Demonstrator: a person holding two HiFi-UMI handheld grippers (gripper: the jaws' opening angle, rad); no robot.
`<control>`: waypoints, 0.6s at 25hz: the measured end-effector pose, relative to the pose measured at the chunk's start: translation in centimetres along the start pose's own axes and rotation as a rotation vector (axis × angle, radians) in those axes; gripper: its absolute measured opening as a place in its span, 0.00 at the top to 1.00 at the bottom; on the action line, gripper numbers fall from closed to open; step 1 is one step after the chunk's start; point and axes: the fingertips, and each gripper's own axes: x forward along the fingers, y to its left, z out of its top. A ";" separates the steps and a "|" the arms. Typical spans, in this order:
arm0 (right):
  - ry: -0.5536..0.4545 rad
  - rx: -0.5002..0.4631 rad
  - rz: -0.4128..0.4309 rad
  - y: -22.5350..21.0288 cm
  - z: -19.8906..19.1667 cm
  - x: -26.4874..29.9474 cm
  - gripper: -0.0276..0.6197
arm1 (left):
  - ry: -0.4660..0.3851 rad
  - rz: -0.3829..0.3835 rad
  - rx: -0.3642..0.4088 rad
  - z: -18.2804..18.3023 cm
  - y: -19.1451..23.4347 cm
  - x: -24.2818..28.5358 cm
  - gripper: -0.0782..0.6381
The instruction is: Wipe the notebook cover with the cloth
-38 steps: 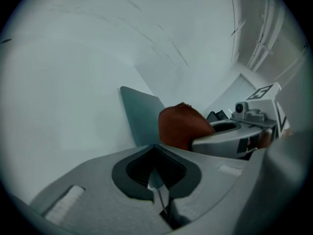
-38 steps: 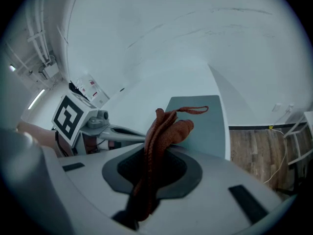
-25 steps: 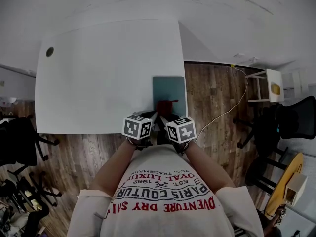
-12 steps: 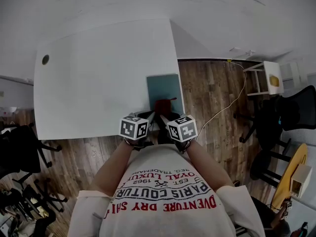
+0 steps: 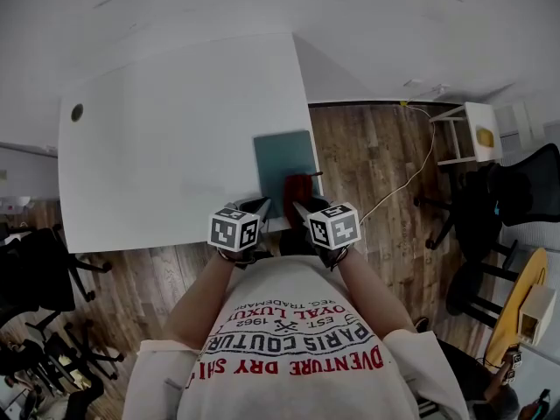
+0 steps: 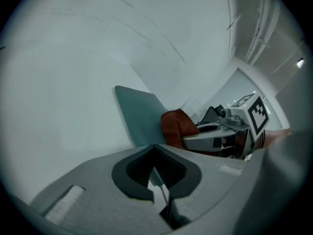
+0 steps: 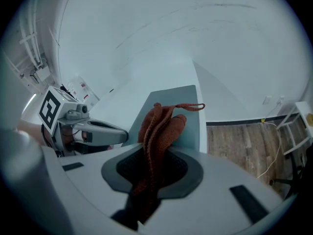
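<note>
Two grippers: both held at the table's near edge, side by side, jaws pointing toward 12 o'clock.
Right gripper (image 7: 146,180): jaws clamped on the cloth (image 7: 159,131), a rust-red bunch that stands out of the jaws with a loop at its tip.
Left gripper (image 6: 155,177): jaws pressed together, nothing seen between them; sits at 9 o'clock of the right one.
Notebook (image 5: 287,163): teal cover, flat on the white table (image 5: 157,147), at the table's 5 o'clock corner.
Cloth position: over the notebook's 6 o'clock end; contact with the cover cannot be confirmed.
Step in hand: judged as the start of a wiping pass, cloth brought to the cover's near end.
Next move calls for: pressing the cloth down flat, then a stroke toward 12 o'clock along the cover.
Left gripper's role: likely to steady the notebook at its 7 o'clock corner, since it lies close to the table edge.
</note>
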 end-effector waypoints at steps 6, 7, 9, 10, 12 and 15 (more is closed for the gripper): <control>-0.010 0.046 -0.014 -2.2 -0.2 -1.1 0.82 | 0.006 -0.008 -0.007 0.1 0.1 0.1 0.88; -0.010 0.051 -0.016 -2.6 -0.2 -1.3 0.82 | 0.005 -0.008 -0.008 0.1 0.1 0.1 0.88; -0.004 0.056 -0.021 -3.1 -0.4 -1.6 0.82 | 0.004 -0.006 -0.007 0.1 0.1 0.1 0.88; 0.000 0.055 -0.024 -3.4 -0.5 -1.8 0.82 | 0.003 -0.004 -0.006 0.0 0.1 0.1 0.88; 0.007 0.054 -0.033 -4.0 -0.6 -2.2 0.82 | 0.001 0.000 -0.005 0.0 0.0 0.1 0.88; 0.013 0.058 -0.053 -5.0 -0.9 -3.0 0.82 | -0.002 0.007 0.002 0.0 -0.2 0.2 0.88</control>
